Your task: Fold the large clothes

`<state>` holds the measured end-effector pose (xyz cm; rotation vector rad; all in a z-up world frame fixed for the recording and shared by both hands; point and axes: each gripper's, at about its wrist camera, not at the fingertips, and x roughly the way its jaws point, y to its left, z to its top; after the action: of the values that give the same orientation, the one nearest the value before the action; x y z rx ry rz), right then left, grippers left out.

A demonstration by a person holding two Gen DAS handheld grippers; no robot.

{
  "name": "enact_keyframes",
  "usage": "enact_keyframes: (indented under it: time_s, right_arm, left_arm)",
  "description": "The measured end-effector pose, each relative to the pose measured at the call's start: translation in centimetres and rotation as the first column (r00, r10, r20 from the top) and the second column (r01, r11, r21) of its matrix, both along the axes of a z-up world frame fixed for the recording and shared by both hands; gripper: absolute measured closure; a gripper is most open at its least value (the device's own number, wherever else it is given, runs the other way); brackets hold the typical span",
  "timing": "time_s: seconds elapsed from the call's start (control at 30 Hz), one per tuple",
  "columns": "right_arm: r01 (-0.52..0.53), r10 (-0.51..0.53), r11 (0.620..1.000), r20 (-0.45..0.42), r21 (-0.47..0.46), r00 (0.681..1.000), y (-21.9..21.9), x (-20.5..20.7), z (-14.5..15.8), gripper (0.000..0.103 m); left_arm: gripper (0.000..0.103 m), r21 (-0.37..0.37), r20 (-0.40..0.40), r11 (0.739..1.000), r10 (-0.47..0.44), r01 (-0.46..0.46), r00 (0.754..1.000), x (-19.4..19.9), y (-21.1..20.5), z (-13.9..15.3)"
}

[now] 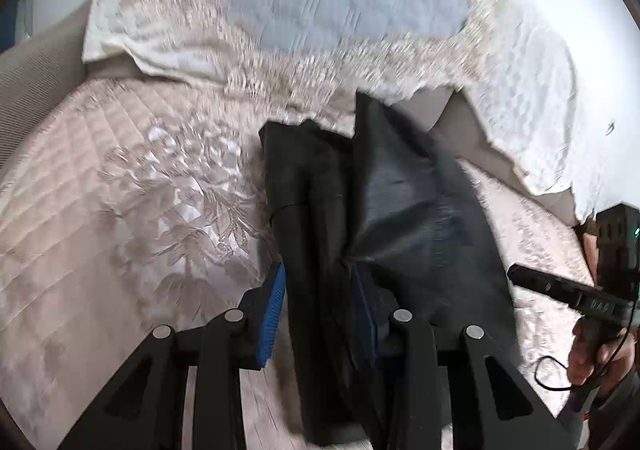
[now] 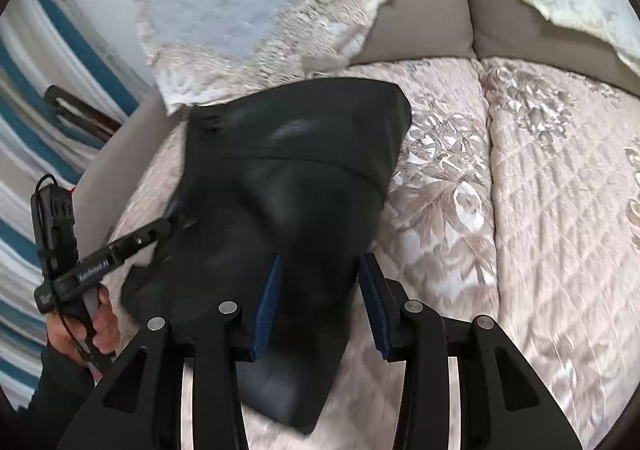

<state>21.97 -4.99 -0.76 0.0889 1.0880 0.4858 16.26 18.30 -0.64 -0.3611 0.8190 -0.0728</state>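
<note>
Both my tongs, left gripper [image 1: 318, 312] and right gripper [image 2: 320, 306], stand parted, pads off the cloth between them: black garment [image 2: 296, 177] released onto the quilted sofa cover [image 2: 540, 209], presumably so the fold settles.

Left tongs [image 1: 320, 314], right tongs [image 2: 320, 302] — jaws parted, angled down.
</note>
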Motion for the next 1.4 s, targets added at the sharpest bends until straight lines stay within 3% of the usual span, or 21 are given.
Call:
enact_keyframes:
  time_s: [0.13, 0.2, 0.27, 0.33, 0.43, 0.57, 0.8, 0.93, 1.13, 1.4]
  right_arm:
    - [-0.066, 0.067, 0.998, 0.038, -0.019, 0.997, 1.2, -3.8, 1.1, 0.062]
    - [-0.090, 0.092, 0.995, 0.039, -0.029, 0.995, 1.9, -5.2, 1.0, 0.062]
    - [-0.105, 0.106, 0.992, 0.010, -0.068, 0.994, 2.7, -5.7, -0.3, 0.062]
    - [-0.102, 0.102, 0.988, -0.007, -0.119, 0.995, 3.4, -5.6, -1.9, 0.062]
    - [-0.083, 0.082, 0.989, -0.010, -0.124, 0.997, 3.5, -5.2, -2.4, 0.062]
    - [-0.070, 0.070, 0.990, 0.001, -0.121, 0.998, 3.3, -5.8, -0.7, 0.062]
    - [-0.058, 0.069, 0.993, 0.107, -0.104, 0.992, 2.2, -10.2, 4.2, 0.058]
    - [-0.042, 0.060, 0.994, 0.179, -0.105, 0.982, 2.2, -13.2, 6.5, 0.049]
    - [0.012, 0.017, 0.992, 0.225, -0.124, 0.974, 1.5, -16.5, 7.6, 0.048]
    - [0.036, -0.004, 0.991, 0.236, -0.130, 0.972, 1.5, -18.6, 7.5, 0.047]
  left_arm:
    - [0.067, 0.053, 0.095, 0.998, -0.039, 0.034, 0.995, -3.8, -2.6, 3.1]
    - [0.067, 0.066, 0.100, 0.996, -0.065, 0.058, 0.993, -4.9, -3.6, 3.2]
    - [0.067, 0.100, 0.077, 0.992, -0.082, 0.074, 0.994, -4.9, -4.8, 2.1]
    - [0.065, 0.125, -0.008, 0.989, -0.072, 0.073, 0.997, -3.8, -5.4, -0.1]
    - [0.065, 0.128, -0.064, 0.991, -0.036, 0.044, 0.997, -2.7, -5.2, -2.2]
    - [0.065, 0.130, -0.054, 0.991, -0.009, 0.016, 0.998, -3.6, -5.3, -0.8]
    - [0.064, 0.179, 0.016, 0.983, 0.026, -0.028, 1.000, -7.9, -6.4, 3.5]
    - [0.052, 0.200, 0.049, 0.979, 0.034, -0.043, 0.998, -10.7, -7.6, 5.3]
    - [0.042, 0.204, 0.056, 0.978, 0.036, -0.046, 0.998, -13.2, -8.5, 5.8]
    - [0.041, 0.228, 0.050, 0.973, 0.035, -0.045, 0.998, -14.6, -9.8, 5.6]
